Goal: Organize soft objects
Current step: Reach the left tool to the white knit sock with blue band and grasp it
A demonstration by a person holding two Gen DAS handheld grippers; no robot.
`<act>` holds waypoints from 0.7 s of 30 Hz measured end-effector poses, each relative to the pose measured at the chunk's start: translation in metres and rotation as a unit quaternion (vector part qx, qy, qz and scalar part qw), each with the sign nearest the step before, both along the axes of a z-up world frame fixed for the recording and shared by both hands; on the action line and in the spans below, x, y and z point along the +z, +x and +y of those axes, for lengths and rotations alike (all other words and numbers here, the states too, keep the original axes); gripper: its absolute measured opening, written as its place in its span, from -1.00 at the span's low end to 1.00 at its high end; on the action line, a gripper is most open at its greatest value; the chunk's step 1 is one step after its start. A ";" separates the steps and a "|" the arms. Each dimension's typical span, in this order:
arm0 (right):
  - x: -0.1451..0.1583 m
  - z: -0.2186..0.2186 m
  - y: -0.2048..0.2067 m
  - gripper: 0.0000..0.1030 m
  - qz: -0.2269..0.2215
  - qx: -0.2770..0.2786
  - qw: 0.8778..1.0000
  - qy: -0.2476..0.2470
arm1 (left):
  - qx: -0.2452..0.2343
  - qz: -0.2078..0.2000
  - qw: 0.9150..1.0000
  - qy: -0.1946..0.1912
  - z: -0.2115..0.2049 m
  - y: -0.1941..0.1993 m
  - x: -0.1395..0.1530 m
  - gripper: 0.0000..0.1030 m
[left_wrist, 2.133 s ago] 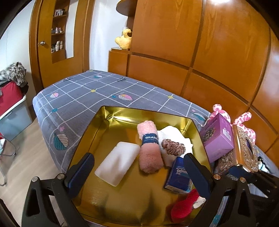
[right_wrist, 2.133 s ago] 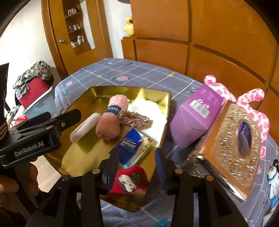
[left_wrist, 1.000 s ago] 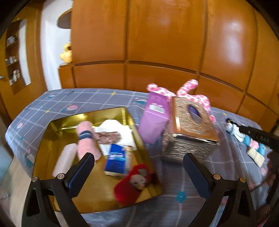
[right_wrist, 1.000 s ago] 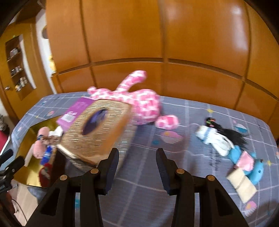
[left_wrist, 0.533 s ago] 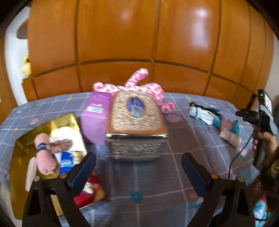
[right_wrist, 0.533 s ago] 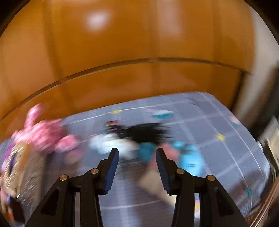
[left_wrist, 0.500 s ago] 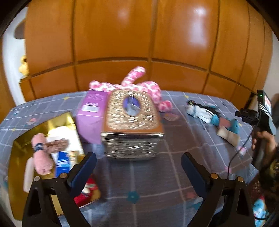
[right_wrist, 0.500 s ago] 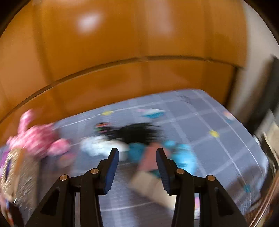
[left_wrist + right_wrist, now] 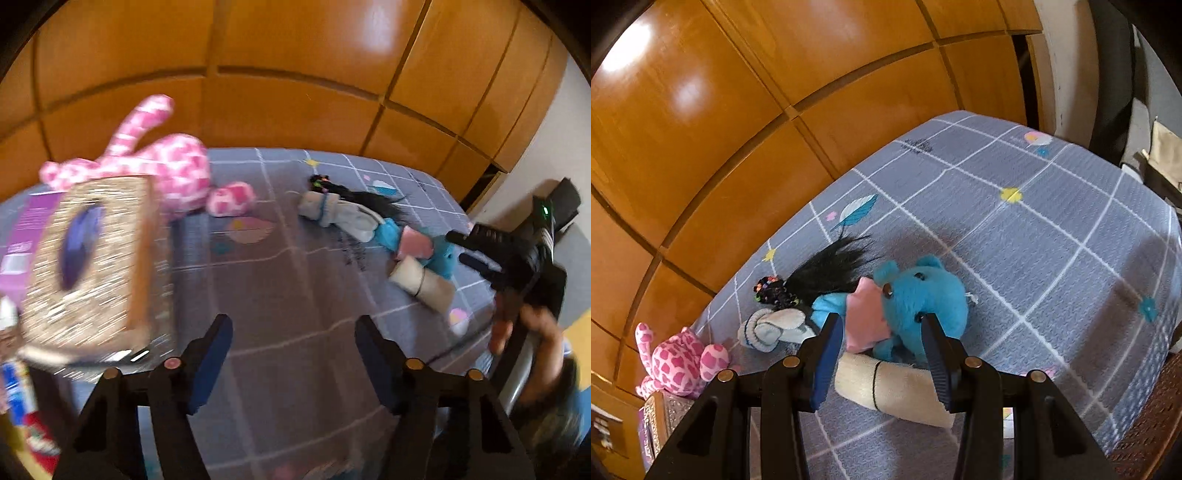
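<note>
The right gripper (image 9: 882, 345) is spread apart, empty, above the blue plush toy (image 9: 923, 295) and rolled beige cloth (image 9: 894, 384) lying on the bed (image 9: 1052, 221) near its right edge, beside a grey sock roll (image 9: 775, 328) and black hair piece (image 9: 827, 273). The left gripper (image 9: 293, 347) is also apart, holding nothing. The pink plush (image 9: 162, 166) lies against the headboard edge, behind the glittery tissue box (image 9: 92, 258).

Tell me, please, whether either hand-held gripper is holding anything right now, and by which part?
Nothing is held. The left hand-held gripper is open over bare bedspread. The right hand-held gripper is open above the blue plush, not gripping it.
</note>
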State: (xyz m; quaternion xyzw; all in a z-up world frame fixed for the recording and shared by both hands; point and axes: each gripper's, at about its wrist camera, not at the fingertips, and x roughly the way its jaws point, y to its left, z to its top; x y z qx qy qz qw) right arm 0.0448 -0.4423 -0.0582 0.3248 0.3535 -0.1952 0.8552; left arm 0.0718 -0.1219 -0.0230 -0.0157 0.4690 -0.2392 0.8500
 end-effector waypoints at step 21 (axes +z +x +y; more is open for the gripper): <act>-0.009 0.001 0.006 -0.14 -0.028 0.051 0.994 0.092 | 0.122 0.152 0.979 -0.055 -0.125 0.179 -0.070 0.62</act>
